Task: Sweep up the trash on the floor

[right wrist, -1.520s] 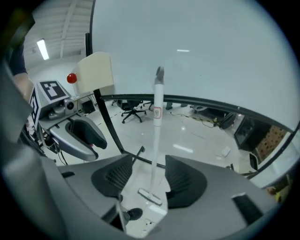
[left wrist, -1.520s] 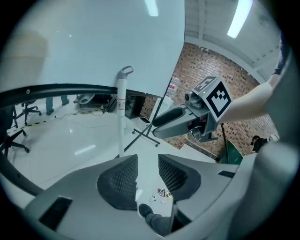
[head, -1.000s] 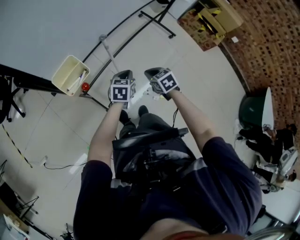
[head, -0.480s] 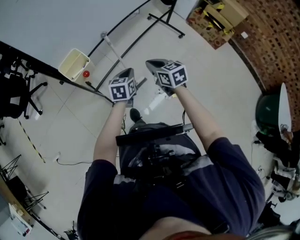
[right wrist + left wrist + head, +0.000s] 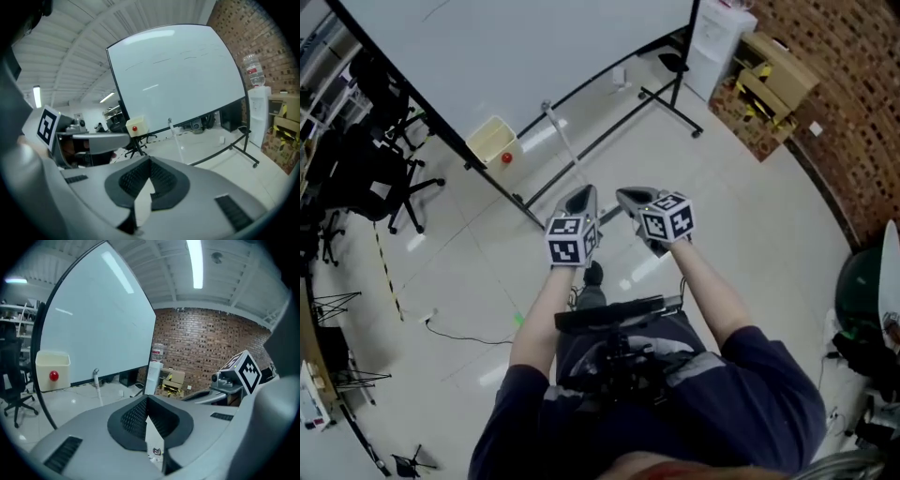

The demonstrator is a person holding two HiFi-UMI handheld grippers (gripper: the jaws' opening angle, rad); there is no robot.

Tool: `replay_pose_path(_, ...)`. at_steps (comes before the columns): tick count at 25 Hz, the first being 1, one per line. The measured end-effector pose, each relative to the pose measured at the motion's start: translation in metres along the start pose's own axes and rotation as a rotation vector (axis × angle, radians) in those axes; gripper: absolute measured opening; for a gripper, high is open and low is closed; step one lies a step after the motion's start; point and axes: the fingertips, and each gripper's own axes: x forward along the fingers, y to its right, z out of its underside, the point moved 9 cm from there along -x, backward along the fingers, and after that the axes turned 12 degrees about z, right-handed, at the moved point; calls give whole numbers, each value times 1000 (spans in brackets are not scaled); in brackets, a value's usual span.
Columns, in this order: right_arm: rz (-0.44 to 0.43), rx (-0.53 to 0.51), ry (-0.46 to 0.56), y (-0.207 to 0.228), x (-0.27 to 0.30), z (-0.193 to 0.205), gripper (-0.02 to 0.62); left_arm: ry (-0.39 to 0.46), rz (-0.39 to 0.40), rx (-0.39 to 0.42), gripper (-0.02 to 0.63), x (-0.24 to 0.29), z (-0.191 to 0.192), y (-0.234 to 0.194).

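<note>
Both claws empty and fully closed: left claw [image 5: 582, 197] and right claw [image 5: 630, 197] sit side by side in front of the person's chest, tipped slightly down, pads meeting with nothing between them. My read is that they're closed because there's nothing to grab yet. This looks like the approach, not the sweep. The only trash I can confirm is a few small scraps [image 5: 157, 452] on the floor [image 5: 741, 206], low and just ahead, seen through the notch under the left claw's pads. I can't pick them out in the head view. Further ahead, a white handle [image 5: 562, 141] stands upright near the foot of the whiteboard [image 5: 516, 47]. It's probably the sweeping tool, parked vertical so it's easy to clamp, but its lower end is hidden, so I can't say what's on it. Both claws point roughly that way, so I judge it the next target. They'd need to open first. A cream box [image 5: 492, 141] with something round and red on its front sits at the whiteboard frame, left of the handle. Office chairs [image 5: 384, 178] are far left, while cardboard boxes [image 5: 769, 84] and a water dispenser [image 5: 712, 37] stand by the brick wall [image 5: 853, 94], well clear.
</note>
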Motion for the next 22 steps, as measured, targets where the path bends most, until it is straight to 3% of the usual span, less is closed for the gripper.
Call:
replay_pose_path(5, -74, -134, -20, -28, -25, 8, 9, -11, -18, 156, 17, -32, -15, 17)
replay_pose_path(10, -84, -122, -23, -41, -38, 0, 9, -73, 30, 266, 17, -46, -1, 27)
replay_pose_path(17, -26, -239, -105, -109, -24, 9, 9, -82, 114, 343, 17, -104, 12, 7)
replay_pose_path(22, -39, -257, -95, -178, -1, 4, 10, -72, 133, 298, 17, -150, 15, -36)
